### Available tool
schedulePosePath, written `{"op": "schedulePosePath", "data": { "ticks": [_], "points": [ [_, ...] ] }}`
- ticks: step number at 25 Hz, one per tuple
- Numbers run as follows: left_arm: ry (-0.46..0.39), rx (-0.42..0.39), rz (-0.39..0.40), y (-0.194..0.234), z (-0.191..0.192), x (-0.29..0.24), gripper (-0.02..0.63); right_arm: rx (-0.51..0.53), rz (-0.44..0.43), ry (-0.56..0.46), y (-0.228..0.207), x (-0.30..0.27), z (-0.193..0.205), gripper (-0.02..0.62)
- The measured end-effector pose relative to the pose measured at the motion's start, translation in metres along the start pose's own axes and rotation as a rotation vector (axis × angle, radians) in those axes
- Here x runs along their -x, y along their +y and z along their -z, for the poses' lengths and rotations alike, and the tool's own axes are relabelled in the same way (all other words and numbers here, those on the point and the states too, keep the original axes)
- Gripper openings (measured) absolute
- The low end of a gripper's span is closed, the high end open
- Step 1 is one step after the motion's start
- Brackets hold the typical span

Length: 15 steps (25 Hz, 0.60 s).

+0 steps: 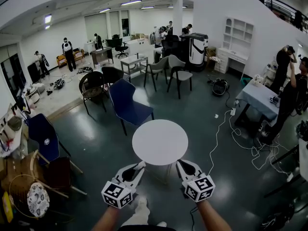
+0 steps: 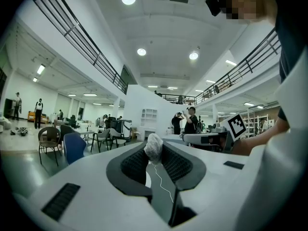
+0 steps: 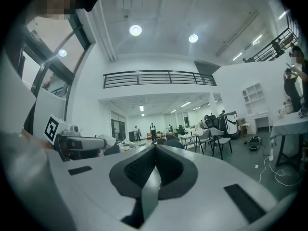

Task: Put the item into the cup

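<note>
Left hand-held gripper (image 2: 154,154): clenched on the white item (image 2: 154,146), wedged right at the jaw tips. Right hand-held gripper (image 3: 155,150): squeezed together, nothing inside. Both parked by the round desk's (image 1: 160,142) near edge.

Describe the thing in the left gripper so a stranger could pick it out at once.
Find the round white table; two grippers hover at its near edge. The left gripper pinches a small wad between its dark pads. It is crumpled and white, and the only thing held: the right gripper has its jaws shut on nothing.
</note>
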<state>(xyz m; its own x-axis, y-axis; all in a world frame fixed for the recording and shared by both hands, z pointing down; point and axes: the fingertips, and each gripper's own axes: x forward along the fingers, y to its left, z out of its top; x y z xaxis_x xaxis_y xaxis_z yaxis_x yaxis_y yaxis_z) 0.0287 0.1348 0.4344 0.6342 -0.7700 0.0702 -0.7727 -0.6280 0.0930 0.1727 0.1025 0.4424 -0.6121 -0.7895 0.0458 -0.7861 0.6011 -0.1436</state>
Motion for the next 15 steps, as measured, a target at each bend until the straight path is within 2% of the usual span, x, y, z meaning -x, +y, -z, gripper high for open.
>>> {"op": "schedulePosePath", "data": {
  "ticks": [3,15],
  "points": [
    [-0.009,0.015,0.001,0.013,-0.001,-0.009,0.095,0.001,-0.009,0.005,-0.003,-0.015,0.002,0.015],
    [0.018,-0.018,-0.004,0.071,0.002,-0.059,0.095,-0.003,-0.011,0.032,-0.038,-0.08,0.003,0.015]
  ]
}}
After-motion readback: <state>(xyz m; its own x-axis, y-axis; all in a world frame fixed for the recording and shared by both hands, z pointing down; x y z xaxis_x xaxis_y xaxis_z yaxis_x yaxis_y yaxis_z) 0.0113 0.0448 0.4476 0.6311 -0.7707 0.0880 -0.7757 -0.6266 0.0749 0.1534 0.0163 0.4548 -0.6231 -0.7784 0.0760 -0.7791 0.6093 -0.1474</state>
